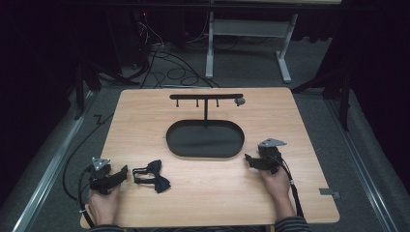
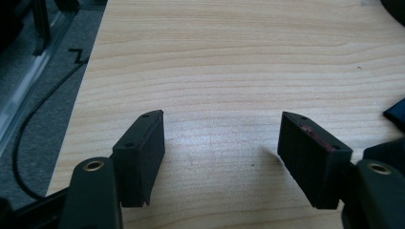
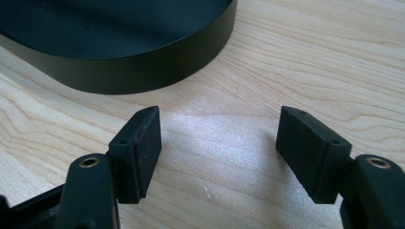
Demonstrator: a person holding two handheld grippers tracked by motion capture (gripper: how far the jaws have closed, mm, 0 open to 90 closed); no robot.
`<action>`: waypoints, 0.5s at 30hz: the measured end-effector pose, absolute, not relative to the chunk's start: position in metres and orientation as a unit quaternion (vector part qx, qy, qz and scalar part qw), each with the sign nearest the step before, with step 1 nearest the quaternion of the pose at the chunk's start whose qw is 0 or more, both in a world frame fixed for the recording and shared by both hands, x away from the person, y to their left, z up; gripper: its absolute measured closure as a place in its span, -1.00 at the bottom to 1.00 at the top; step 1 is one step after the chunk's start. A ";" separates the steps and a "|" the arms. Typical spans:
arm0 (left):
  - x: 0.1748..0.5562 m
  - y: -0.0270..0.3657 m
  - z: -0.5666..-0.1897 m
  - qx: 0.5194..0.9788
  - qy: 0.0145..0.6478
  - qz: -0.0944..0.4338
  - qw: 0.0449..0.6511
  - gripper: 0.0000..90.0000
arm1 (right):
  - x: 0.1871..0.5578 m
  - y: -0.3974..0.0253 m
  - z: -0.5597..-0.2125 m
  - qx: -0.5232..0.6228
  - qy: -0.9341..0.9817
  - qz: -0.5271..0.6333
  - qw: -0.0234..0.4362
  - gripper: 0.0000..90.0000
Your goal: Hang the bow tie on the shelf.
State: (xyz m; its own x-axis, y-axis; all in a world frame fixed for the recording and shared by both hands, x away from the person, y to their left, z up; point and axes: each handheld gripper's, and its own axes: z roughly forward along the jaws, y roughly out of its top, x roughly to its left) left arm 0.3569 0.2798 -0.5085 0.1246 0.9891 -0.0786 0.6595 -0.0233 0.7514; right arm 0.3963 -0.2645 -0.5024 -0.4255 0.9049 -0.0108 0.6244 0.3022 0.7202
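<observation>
With both the left gripper [image 1: 118, 175] and right gripper [image 1: 250, 160] spread wide and empty, I'd ease the left one sideways onto the bow tie [image 1: 153, 176] lying just beside it, pinching its middle knot.

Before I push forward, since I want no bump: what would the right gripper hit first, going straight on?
Probably the black tray's side wall: the right gripper, jaws open, points just past its curved end, so it might narrowly miss.
</observation>
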 end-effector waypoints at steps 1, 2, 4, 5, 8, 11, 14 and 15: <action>0.357 0.280 -0.508 0.671 0.614 0.247 0.334 -0.25 | 0.396 -0.264 -0.502 0.491 0.778 0.328 0.214 -0.25; 0.357 0.281 -0.508 0.667 0.617 0.243 0.340 -0.25 | 0.396 -0.264 -0.502 0.492 0.778 0.328 0.214 -0.25; 0.356 0.282 -0.507 0.670 0.618 0.244 0.330 -0.21 | 0.396 -0.265 -0.502 0.490 0.779 0.329 0.213 -0.26; 0.356 0.282 -0.507 0.670 0.618 0.244 0.330 -0.18 | 0.396 -0.265 -0.502 0.489 0.779 0.330 0.212 -0.26; 0.354 0.279 -0.503 0.675 0.618 0.241 0.323 -0.16 | 0.396 -0.265 -0.502 0.490 0.779 0.330 0.212 -0.26; 0.347 0.275 -0.495 0.676 0.602 0.243 0.348 -0.09 | 0.396 -0.265 -0.502 0.490 0.779 0.330 0.212 -0.26; 0.342 0.273 -0.490 0.678 0.594 0.235 0.364 -0.06 | 0.396 -0.265 -0.502 0.489 0.779 0.329 0.212 -0.26; 0.339 0.272 -0.487 0.680 0.591 0.233 0.367 -0.05 | 0.396 -0.265 -0.502 0.489 0.779 0.329 0.212 -0.26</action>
State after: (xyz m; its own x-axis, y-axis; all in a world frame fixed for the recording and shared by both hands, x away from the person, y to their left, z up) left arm 0.3390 0.2715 -0.4873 0.1935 0.9741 -0.1172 0.6314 -0.0322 0.7748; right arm 0.3965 -0.2648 -0.5025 -0.4320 0.9018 -0.0094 0.6219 0.3055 0.7210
